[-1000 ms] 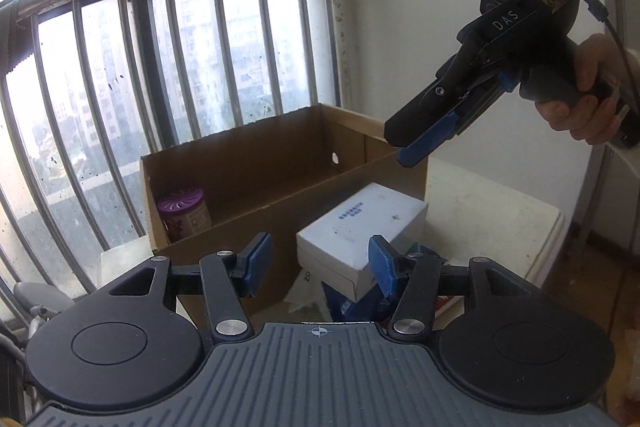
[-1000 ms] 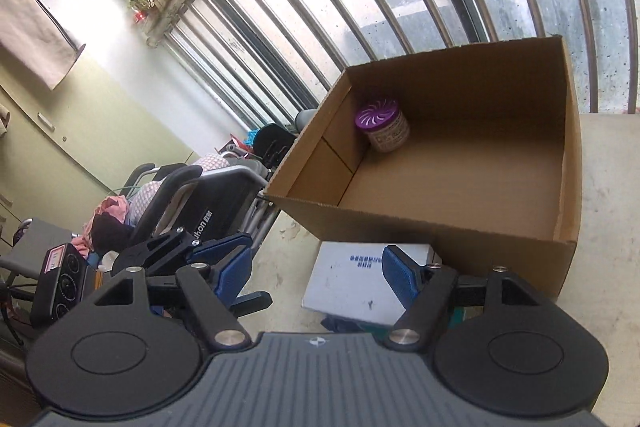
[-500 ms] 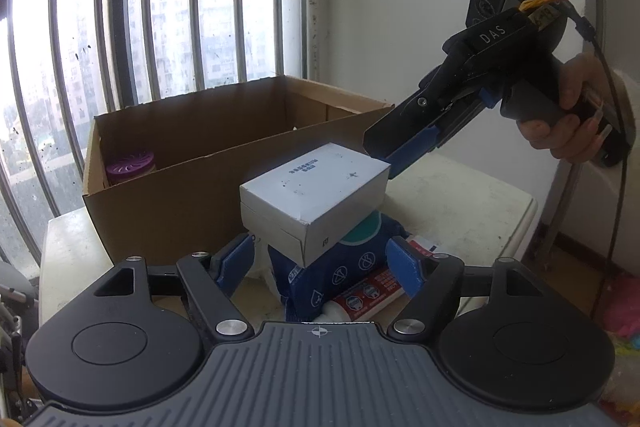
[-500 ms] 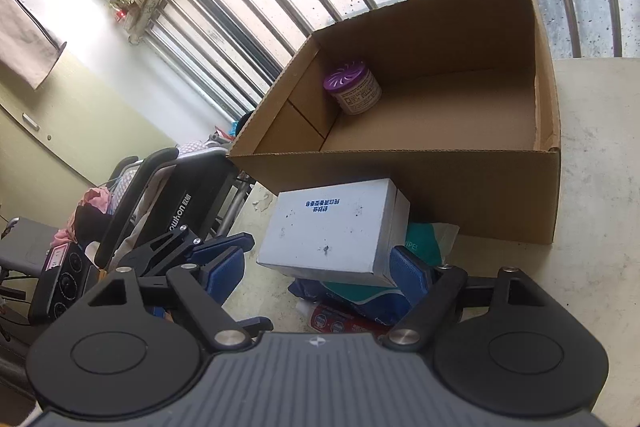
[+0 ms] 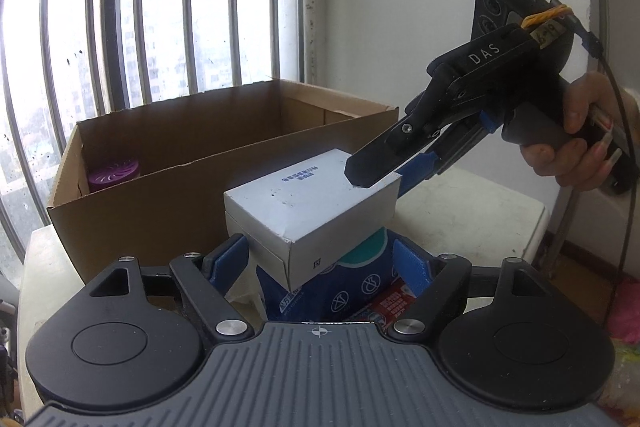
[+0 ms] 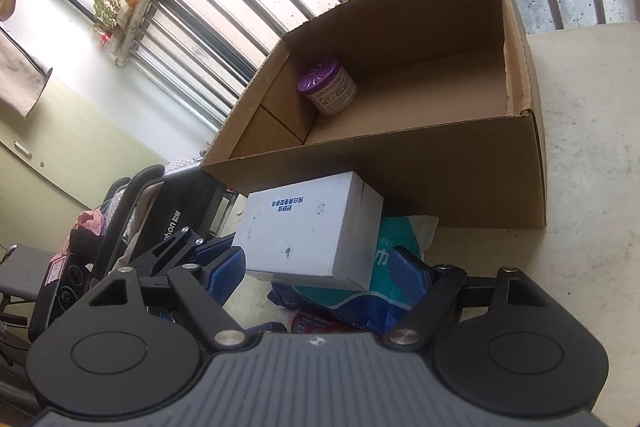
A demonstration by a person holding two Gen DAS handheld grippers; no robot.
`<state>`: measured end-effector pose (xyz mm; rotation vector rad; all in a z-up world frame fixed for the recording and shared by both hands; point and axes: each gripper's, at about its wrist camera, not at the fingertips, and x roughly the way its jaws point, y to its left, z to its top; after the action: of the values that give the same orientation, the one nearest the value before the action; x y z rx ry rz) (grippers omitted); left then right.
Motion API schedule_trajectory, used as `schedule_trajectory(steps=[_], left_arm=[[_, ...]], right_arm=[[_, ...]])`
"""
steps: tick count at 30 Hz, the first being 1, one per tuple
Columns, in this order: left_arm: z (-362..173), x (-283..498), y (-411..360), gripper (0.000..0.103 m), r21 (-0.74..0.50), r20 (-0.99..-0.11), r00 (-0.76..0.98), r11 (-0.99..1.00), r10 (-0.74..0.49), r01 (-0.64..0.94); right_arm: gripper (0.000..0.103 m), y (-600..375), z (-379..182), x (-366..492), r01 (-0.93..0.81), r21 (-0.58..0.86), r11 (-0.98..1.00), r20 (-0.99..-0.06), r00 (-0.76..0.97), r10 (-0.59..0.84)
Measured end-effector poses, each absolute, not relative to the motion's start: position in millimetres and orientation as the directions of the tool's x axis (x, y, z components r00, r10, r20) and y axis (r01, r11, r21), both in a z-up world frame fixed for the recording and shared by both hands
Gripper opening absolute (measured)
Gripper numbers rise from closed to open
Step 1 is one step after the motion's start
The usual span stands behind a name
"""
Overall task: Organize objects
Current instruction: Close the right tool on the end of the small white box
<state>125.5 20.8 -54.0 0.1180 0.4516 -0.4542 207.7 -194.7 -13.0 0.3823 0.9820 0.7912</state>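
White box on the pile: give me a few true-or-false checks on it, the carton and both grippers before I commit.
1. The white box lies on the blue wipes pack. True.
2. The cardboard carton holds nothing. False: a purple-lidded jar stands in its corner.
3. The left gripper is clamped on the white box. False: its jaws are open.
4. The right gripper is open. True.
5. The white box is inside the carton. False: it sits outside, in front.

Carton (image 6: pixel 460 183): on the counter (image 6: pixel 592 155), in front of the window bars (image 5: pixel 168 23).
Jar (image 6: pixel 328 87): inside the carton, in a back corner.
Box (image 6: pixel 308 227): in front of the carton, atop a wipes pack (image 6: pixel 384 291).
Tube (image 5: pixel 394 301): under the wipes pack.
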Motion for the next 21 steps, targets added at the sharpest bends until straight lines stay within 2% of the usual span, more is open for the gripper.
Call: schedule_trajectory(steps=[5,9,11,14,21], left_arm=[[-58.0,136.4,23.5,0.078,-0.006,-0.447,0.804,0.900,-0.393,0.436],[-58.4,138.7,28.8,0.066,-0.037,-0.435,0.816,0.913,-0.382,0.407],[-59.0,138.9,30.1,0.066,-0.057,-0.431,0.817,0.915,-0.384,0.400],[-60.0,134.9,21.1,0.065,0.028,-0.427,0.836,0.919,-0.345,0.394],[-58.0,131.7,24.1,0.063,0.013,-0.397,0.853,0.927,-0.340,0.376]], right_arm=[[0.071,-189.3,-21.2,215.6,-0.417,0.631,0.654,-0.586,0.295,0.754],[0.071,-190.3,-23.4,211.6,-0.436,0.627,0.646,-0.571,0.307,0.761],[0.071,-190.7,-24.0,211.2,-0.436,0.628,0.644,-0.569,0.307,0.763],[0.071,-188.3,-21.1,210.0,-0.448,0.611,0.652,-0.572,0.319,0.756],[0.070,-179.1,-5.7,196.1,-0.515,0.514,0.686,-0.586,0.374,0.719]])
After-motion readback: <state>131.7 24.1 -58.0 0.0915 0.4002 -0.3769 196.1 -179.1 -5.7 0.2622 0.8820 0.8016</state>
